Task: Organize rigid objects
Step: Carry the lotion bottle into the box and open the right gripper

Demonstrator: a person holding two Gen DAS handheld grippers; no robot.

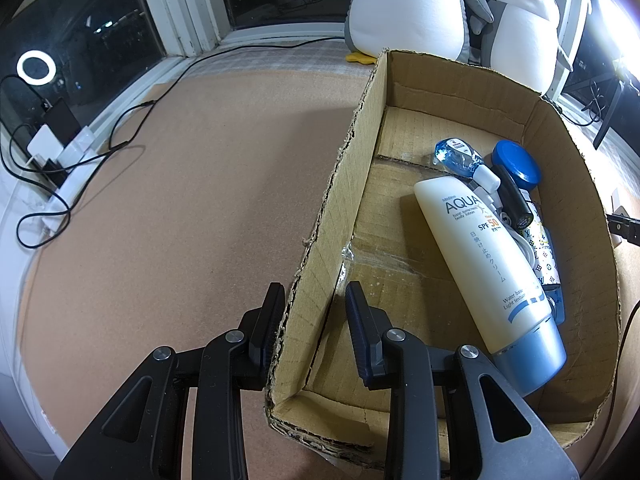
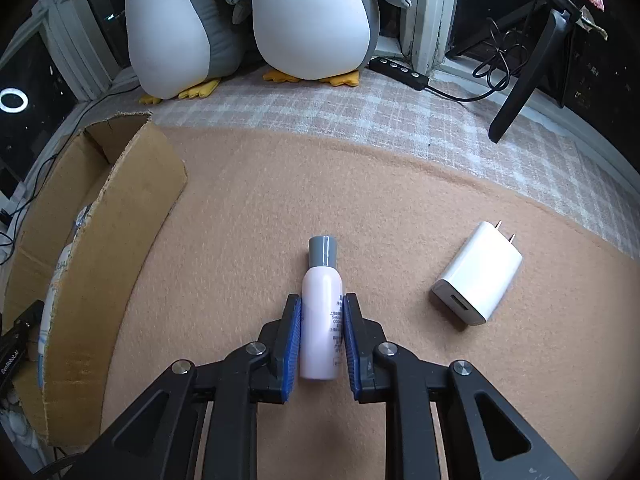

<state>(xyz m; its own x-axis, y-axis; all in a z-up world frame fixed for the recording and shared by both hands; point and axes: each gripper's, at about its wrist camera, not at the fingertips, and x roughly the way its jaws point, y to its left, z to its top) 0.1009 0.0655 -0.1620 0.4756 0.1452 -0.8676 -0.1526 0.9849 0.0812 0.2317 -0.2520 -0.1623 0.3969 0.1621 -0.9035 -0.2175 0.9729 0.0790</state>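
My left gripper [image 1: 316, 296] straddles the left wall of a cardboard box [image 1: 320, 216], one finger outside and one inside, with a small gap to the inner finger. The box holds a white sunscreen tube [image 1: 484, 264], a clear blue bottle [image 1: 456, 154], a blue-lidded jar [image 1: 516, 164] and a patterned item [image 1: 540, 240]. My right gripper [image 2: 322, 308] has its blue pads against both sides of a pale pink bottle [image 2: 320, 312] with a grey cap, lying on the tan mat. A white charger [image 2: 478, 278] lies to its right. The box [image 2: 100, 240] stands at the left.
Two penguin plush toys [image 2: 312, 20] sit at the back by the window. A black power strip [image 2: 398, 68] and a black stand leg [image 2: 524, 80] are behind the mat. Cables [image 1: 80, 160] and chargers lie at the left edge in the left wrist view.
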